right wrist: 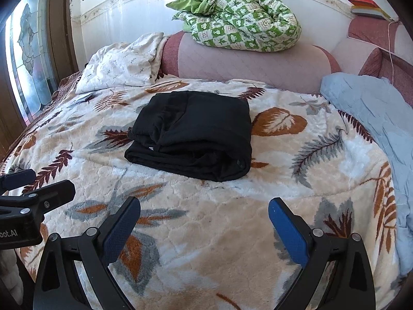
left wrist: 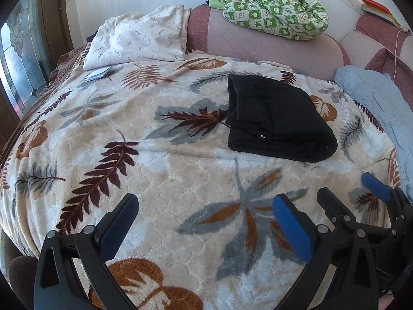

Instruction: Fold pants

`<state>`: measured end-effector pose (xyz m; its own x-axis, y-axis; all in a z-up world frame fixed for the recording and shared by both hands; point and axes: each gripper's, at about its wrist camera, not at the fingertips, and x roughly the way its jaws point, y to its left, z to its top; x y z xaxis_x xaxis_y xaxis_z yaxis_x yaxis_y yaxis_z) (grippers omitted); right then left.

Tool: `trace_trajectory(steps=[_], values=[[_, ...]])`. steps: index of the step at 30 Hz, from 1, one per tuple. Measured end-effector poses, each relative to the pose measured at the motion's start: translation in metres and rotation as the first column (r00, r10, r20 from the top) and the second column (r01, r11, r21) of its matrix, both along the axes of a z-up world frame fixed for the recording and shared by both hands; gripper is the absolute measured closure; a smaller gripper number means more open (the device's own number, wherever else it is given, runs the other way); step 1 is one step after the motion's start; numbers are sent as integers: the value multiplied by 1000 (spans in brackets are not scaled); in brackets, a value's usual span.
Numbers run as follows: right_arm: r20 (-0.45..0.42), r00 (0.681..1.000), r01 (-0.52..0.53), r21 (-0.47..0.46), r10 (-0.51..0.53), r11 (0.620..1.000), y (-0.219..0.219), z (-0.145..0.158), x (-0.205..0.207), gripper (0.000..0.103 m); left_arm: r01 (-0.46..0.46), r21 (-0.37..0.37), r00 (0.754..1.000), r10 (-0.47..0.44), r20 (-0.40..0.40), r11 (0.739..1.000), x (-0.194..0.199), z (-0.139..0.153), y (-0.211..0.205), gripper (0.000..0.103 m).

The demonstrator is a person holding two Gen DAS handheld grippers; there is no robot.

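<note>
Bed blanket (right wrist: 232, 219) | folded pants (right wrist: 193, 139) long axis left-right | both grippers' fingers (left wrist: 291, 227) (right wrist: 286, 230) spread, empty

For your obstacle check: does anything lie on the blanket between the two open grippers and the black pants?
Nothing visible does. Only bare leaf-patterned blanket separates the right gripper and left gripper from the folded black pants.

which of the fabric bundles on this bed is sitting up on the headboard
The green checked quilt, bunched on top of the pink headboard. The black folded pants, white pillow and blue blanket all lie lower, on the bed.
</note>
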<state>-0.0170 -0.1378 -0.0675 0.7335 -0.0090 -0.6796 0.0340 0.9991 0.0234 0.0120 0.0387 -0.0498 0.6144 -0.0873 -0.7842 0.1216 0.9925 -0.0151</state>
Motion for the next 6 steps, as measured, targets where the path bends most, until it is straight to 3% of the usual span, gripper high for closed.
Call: trace_trajectory(steps=[6], values=[[-12,1000,16,1,-16,1000,-3,-3,1,1,10,6,1000,-10,5,1000,-2,1,-4,0]])
